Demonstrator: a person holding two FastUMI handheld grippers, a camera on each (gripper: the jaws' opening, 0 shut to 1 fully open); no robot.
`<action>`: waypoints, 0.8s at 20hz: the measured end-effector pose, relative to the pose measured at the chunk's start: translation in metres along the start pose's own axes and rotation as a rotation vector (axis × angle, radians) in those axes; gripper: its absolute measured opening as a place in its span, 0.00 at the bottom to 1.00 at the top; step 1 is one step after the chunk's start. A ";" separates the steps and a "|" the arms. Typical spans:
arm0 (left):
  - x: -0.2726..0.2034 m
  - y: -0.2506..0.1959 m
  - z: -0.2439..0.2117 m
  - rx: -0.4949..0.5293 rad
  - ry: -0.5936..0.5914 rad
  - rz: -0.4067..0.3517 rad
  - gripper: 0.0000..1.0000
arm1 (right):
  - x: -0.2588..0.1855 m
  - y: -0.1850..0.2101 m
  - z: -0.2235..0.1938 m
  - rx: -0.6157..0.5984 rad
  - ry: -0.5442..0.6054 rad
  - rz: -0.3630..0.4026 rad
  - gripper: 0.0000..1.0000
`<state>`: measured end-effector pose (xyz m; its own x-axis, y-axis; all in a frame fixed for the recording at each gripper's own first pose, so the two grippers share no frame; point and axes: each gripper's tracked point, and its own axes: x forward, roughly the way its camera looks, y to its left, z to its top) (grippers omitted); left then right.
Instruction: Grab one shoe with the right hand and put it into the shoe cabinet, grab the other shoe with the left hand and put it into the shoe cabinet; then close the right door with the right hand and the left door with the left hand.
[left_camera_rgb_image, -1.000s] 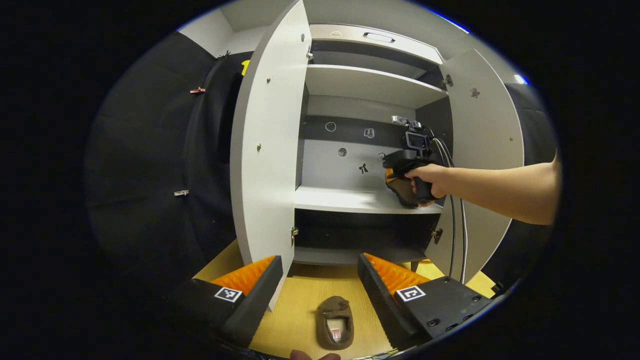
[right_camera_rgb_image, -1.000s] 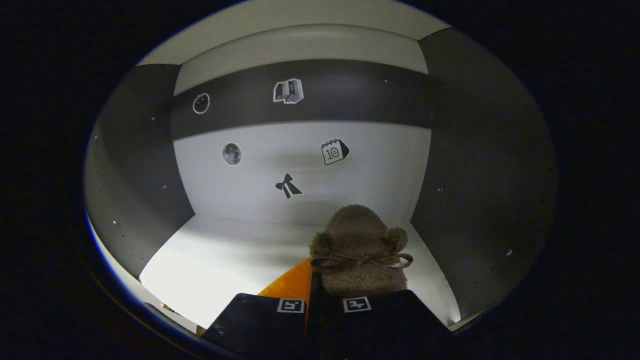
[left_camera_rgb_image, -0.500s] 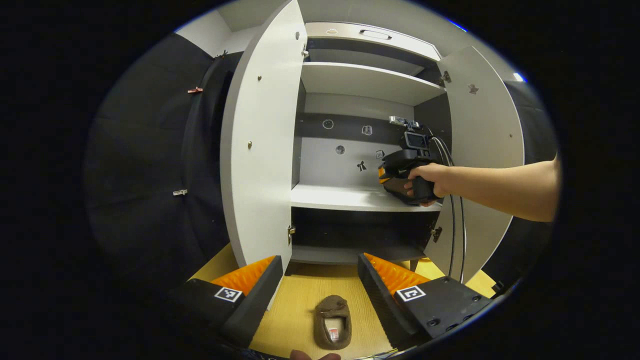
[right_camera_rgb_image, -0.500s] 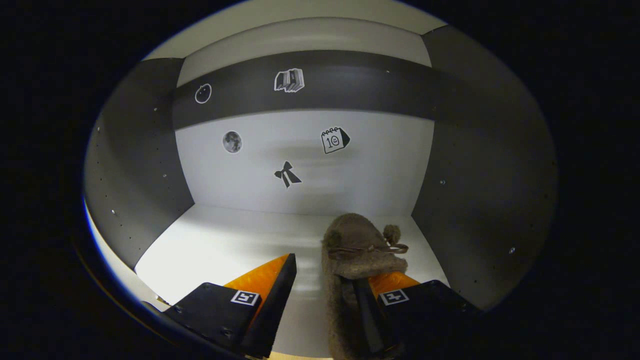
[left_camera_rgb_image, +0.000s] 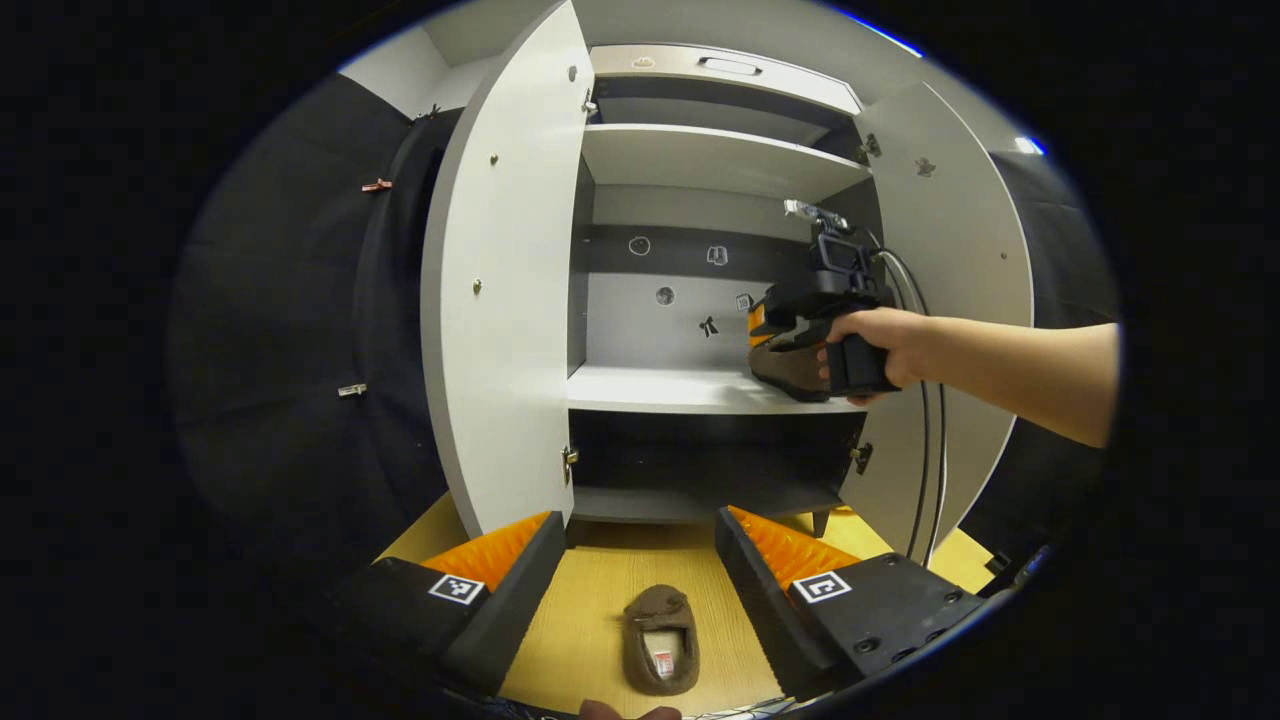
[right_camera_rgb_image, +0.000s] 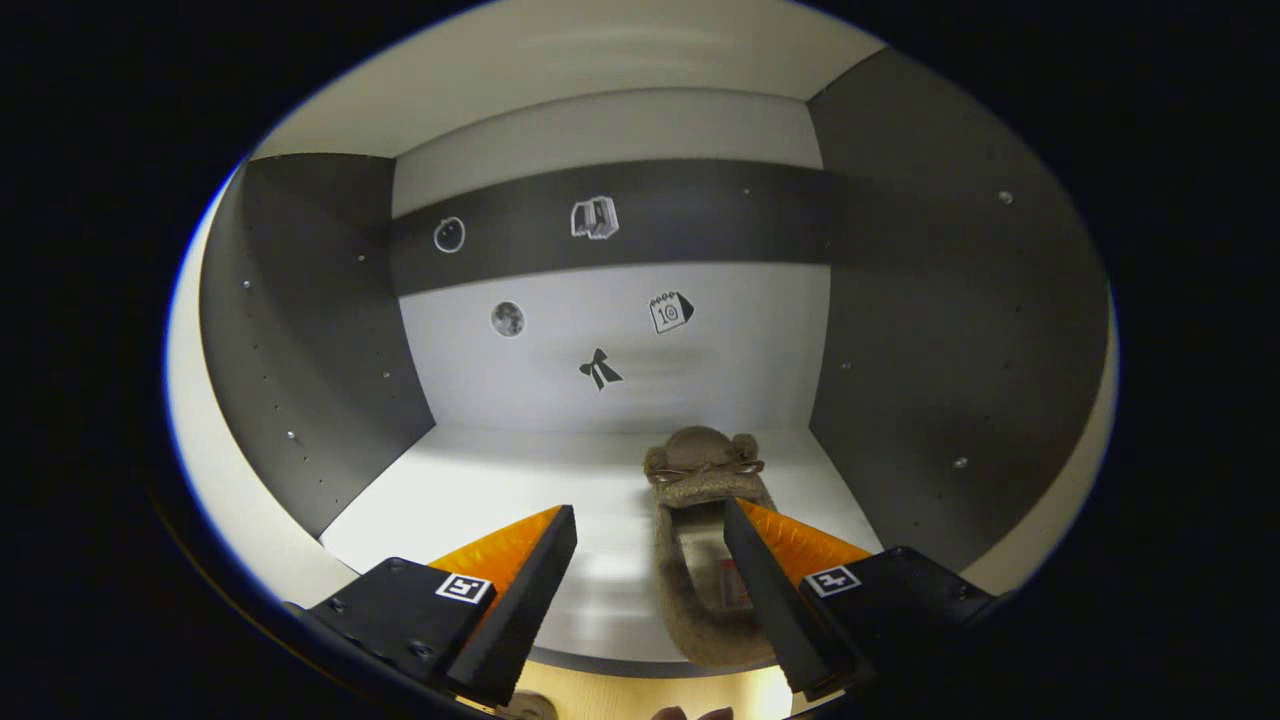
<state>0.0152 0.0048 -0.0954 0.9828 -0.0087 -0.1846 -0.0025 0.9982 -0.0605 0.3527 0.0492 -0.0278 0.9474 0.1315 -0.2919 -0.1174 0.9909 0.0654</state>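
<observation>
- My right gripper (right_camera_rgb_image: 648, 560) is wide open and holds nothing. The brown shoe on the shelf (right_camera_rgb_image: 705, 560) lies between its fingers, toe pointing at 12 o'clock toward the back wall.
- That shoe's heel hangs a little over the front edge of the white shelf (right_camera_rgb_image: 450, 500). I think it could slip off, or the right door (left_camera_rgb_image: 955, 300) could bump it when I shut it. A small push deeper would help.
- The right finger (right_camera_rgb_image: 770, 580) sits very near the shoe's inside. I judge that pulling back crooked could hook the fuzzy edge and drag the shoe out.
- My left gripper (left_camera_rgb_image: 640, 590) is wide open too, with nothing in it. The other shoe (left_camera_rgb_image: 660, 640) lies on the yellow floor (left_camera_rgb_image: 590, 600) at 6 o'clock, between the fingers but lower down.
- The left door (left_camera_rgb_image: 500, 300) stands open at 10 o'clock. I could knock it when I lift that shoe up.
- I cannot see if the right finger touches the shelf shoe; the heel is cut off behind it.
- The label inside the floor shoe is too small to make out.
- In the left gripper view, the hand (left_camera_rgb_image: 880, 340) hides most of the shelf shoe.
</observation>
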 end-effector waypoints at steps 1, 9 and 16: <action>0.001 -0.002 -0.006 0.003 0.012 -0.008 0.96 | -0.012 0.002 0.004 -0.004 -0.029 0.006 0.97; 0.022 -0.010 -0.097 -0.002 0.180 -0.073 0.96 | -0.139 0.007 0.032 0.010 -0.295 0.024 0.97; 0.061 0.002 -0.203 -0.050 0.329 -0.091 0.92 | -0.226 0.009 0.028 -0.023 -0.359 0.039 0.97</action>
<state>0.0375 -0.0055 -0.3062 0.8671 -0.1246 -0.4823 0.0654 0.9883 -0.1378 0.1461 0.0272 0.0651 0.9857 0.1555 0.0643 -0.1586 0.9862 0.0468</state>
